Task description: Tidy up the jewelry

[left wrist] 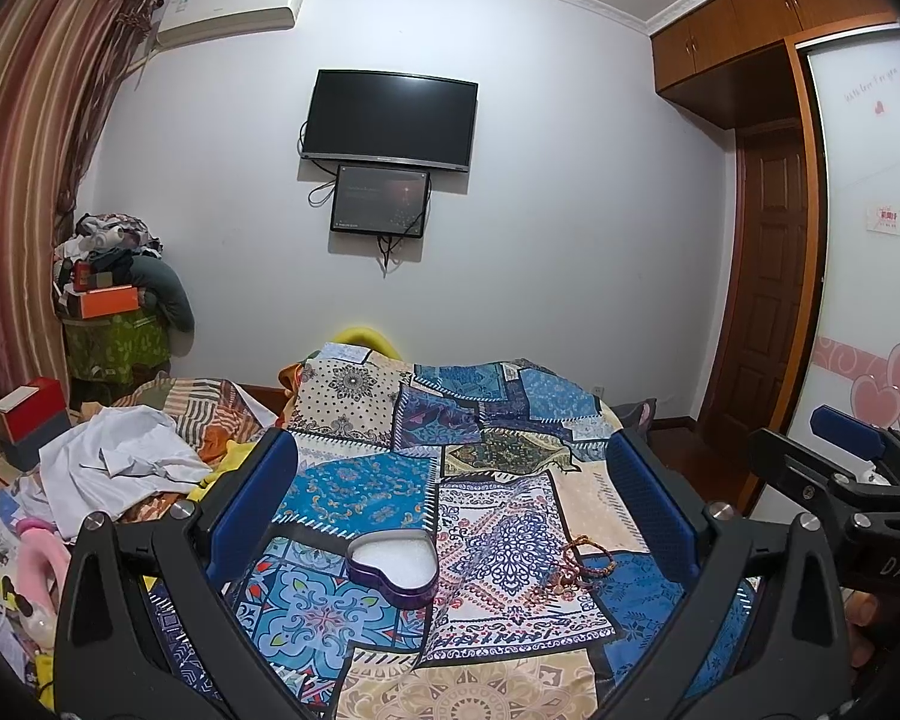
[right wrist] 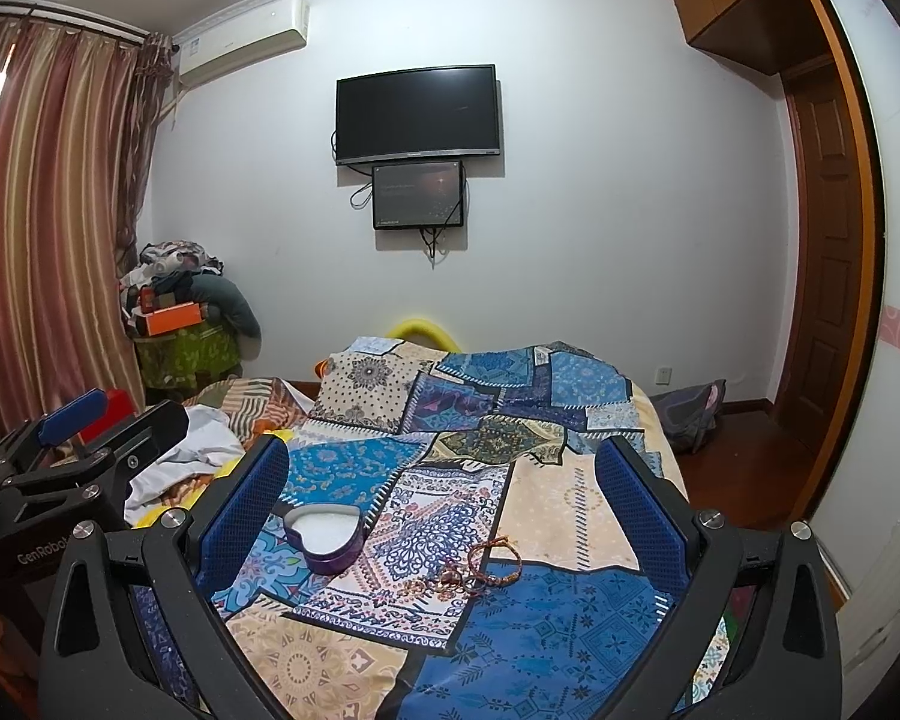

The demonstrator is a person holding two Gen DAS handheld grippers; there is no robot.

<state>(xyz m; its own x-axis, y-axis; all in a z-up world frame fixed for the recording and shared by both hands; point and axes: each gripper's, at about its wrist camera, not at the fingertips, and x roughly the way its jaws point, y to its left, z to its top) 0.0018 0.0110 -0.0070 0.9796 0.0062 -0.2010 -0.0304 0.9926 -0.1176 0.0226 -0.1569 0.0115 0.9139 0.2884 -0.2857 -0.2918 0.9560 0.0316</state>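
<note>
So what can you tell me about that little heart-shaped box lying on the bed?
The purple heart-shaped tin box lies open, with no lid in view, flat on the blue patchwork bedspread. Its low wall looks like glossy metal; inside is a white, grainy-looking pad, perhaps foam, with nothing on it. A heap of braided and beaded bracelets lies just to its right, apart from it. Nothing touches it but the bedspread; both tongs hang clear of it.

On the bed (right wrist: 570, 504), only the heart-shaped box (right wrist: 324, 540) at 10 o'clock and the bracelets (right wrist: 474, 570) just beside it stand in the way; bare quilt lies between them and all round toward 12 and 2 o'clock. Crumpled clothes (left wrist: 120, 462) crowd the 9 o'clock edge. Both tongs, left (left wrist: 450, 492) and right (right wrist: 444, 498), spread wide above.
</note>
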